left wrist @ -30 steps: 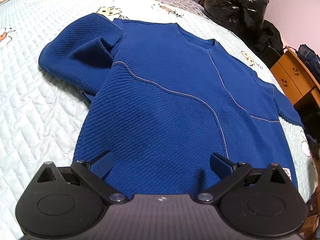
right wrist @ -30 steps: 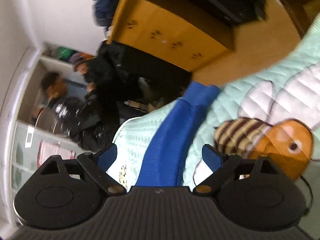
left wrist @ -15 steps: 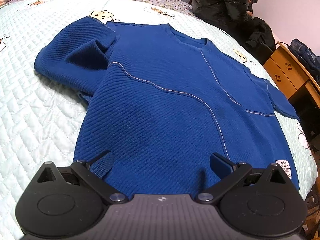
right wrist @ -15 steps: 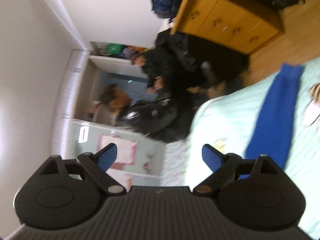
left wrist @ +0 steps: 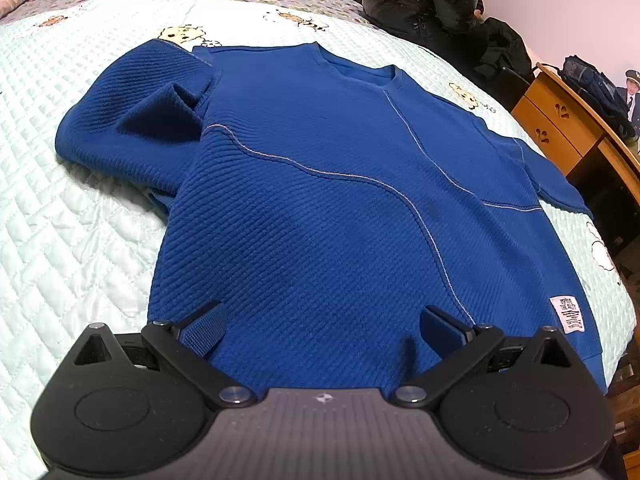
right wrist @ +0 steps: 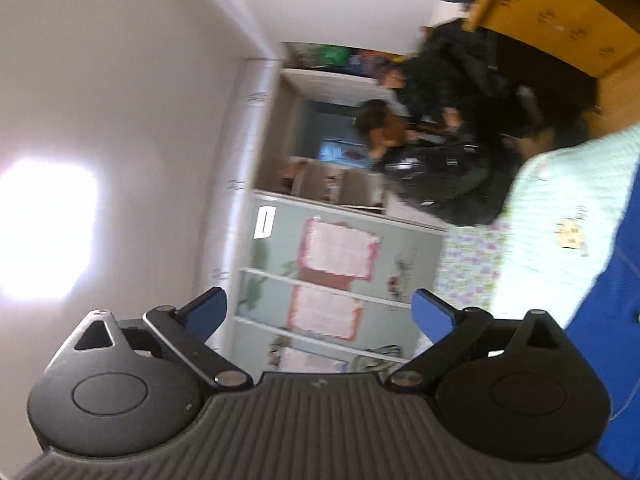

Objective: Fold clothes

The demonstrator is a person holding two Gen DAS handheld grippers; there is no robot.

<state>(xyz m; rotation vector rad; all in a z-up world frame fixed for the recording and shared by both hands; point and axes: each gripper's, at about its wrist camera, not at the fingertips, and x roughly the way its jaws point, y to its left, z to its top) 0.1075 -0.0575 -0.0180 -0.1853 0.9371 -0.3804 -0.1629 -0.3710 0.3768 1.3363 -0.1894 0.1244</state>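
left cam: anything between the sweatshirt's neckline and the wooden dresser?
Only bare quilt with a cartoon print lies between the blue sweatshirt and dresser, seen in the left wrist view.

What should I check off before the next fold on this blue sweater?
1. Blue sweater spread face-up on the quilted bedspread: ok.
2. Its sleeve on the picture's left lies flat: not ok, bunched and doubled over.
3. Left gripper open over the hem, nothing pinched: ok.
4. Right gripper open and empty, its jaws having just been opening: ok.
5. Right gripper aimed at the garment: not ok, it faces the wall and cupboard.
6. Far sleeve's full lie: cannot tell, it runs past the bed edge.
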